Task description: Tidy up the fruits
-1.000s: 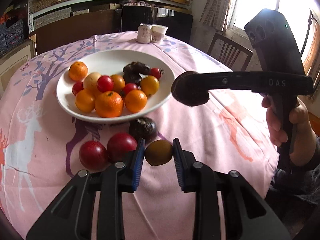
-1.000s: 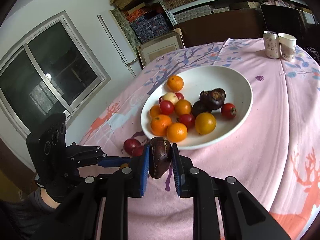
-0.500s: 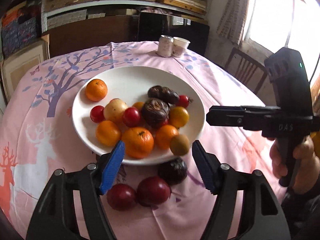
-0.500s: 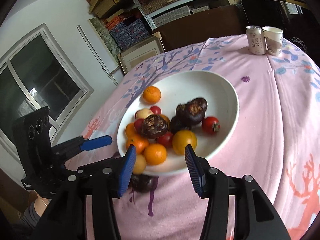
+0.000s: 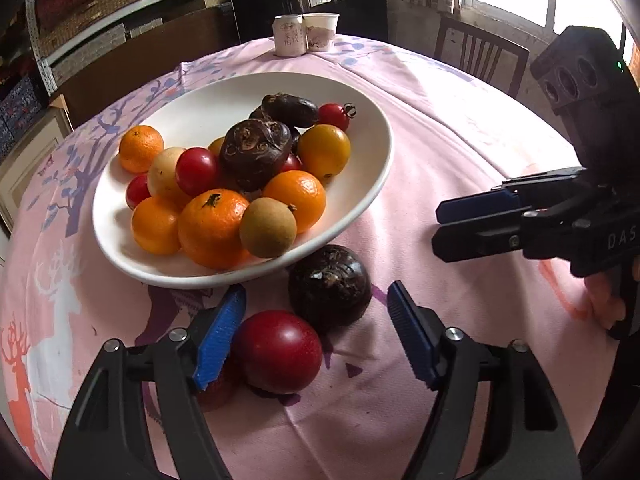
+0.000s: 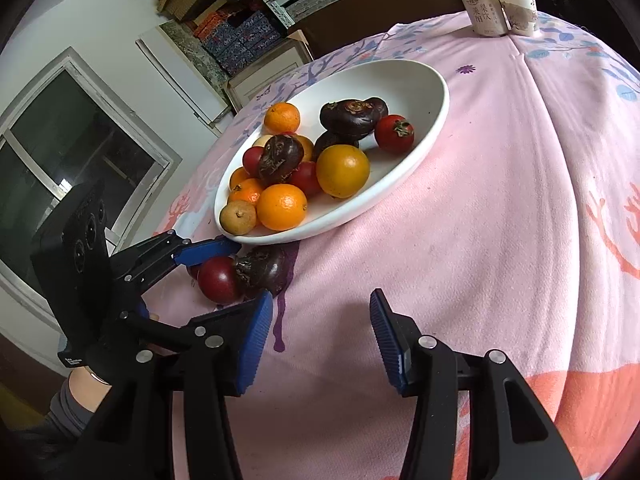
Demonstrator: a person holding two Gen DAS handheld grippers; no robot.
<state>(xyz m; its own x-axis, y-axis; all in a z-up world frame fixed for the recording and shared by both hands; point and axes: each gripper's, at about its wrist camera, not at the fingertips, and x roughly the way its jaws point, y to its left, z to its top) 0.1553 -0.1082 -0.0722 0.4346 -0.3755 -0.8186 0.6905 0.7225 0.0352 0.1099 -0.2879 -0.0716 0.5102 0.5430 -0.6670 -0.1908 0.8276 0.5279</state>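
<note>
A white bowl (image 5: 372, 184) (image 6: 432, 120) on the pink tablecloth holds oranges, small red tomatoes, dark brown water chestnuts and a tan longan (image 5: 268, 234). On the cloth in front of the bowl lie a dark water chestnut (image 5: 330, 288) (image 6: 262, 270) and a red plum (image 5: 278, 352) (image 6: 218, 280); a second red fruit is partly hidden behind my left finger. My left gripper (image 5: 316, 336) is open and empty, with these fruits between its fingers. My right gripper (image 6: 320, 338) is open and empty over bare cloth, to the right of them.
A can (image 5: 289, 36) and a paper cup (image 5: 322, 32) stand at the table's far edge. A wooden chair (image 5: 480, 56) stands behind the table at the right. Shelves with boxes line the back wall.
The left gripper put the longan in the bowl and the right put its dark water chestnut on the pile; both opened and drew back. The left now hangs low over the fruits on the cloth.
</note>
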